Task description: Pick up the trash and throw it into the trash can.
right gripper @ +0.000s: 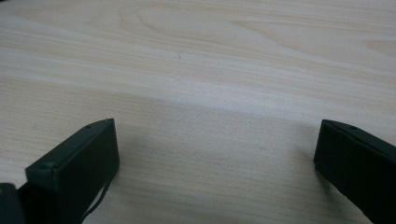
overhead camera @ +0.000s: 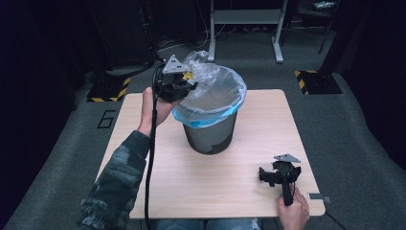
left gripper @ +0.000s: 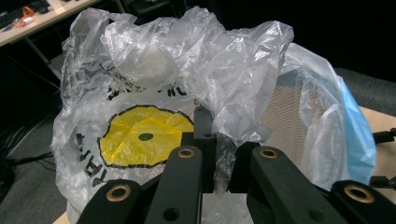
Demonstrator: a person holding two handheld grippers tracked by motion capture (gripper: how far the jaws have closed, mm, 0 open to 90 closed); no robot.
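Crumpled plastic bag [overhead camera: 198, 67] sits bunched at the upper-left rim of the bin [overhead camera: 210, 136], center of the high view. No clear long axis; the wad bulges up and out toward the upper left of the frame, past the rim. In the left gripper view the bag [left gripper: 177, 70] is thin, clear-white, heavily wrinkled, with a yellow circle [left gripper: 144, 137] outlined in black and black lettering around it, printed side facing the camera, left of center.

Left gripper [overhead camera: 184, 79] is raised at the bin's upper-left edge, jaws pressed together and pinching a fold of the bag; in its own view the gripper [left gripper: 219, 154] has film caught between the two black jaws, the bulk of the bag rising above and to the left of them.

Bin is dark mesh, upright, lined with a blue-edged liner [overhead camera: 210, 108] folded over the rim.

Right gripper [overhead camera: 280, 175] rests on the table [overhead camera: 191, 187], lower right of the high view, well apart from the bin, jaws spread wide over bare wood, nothing between them.
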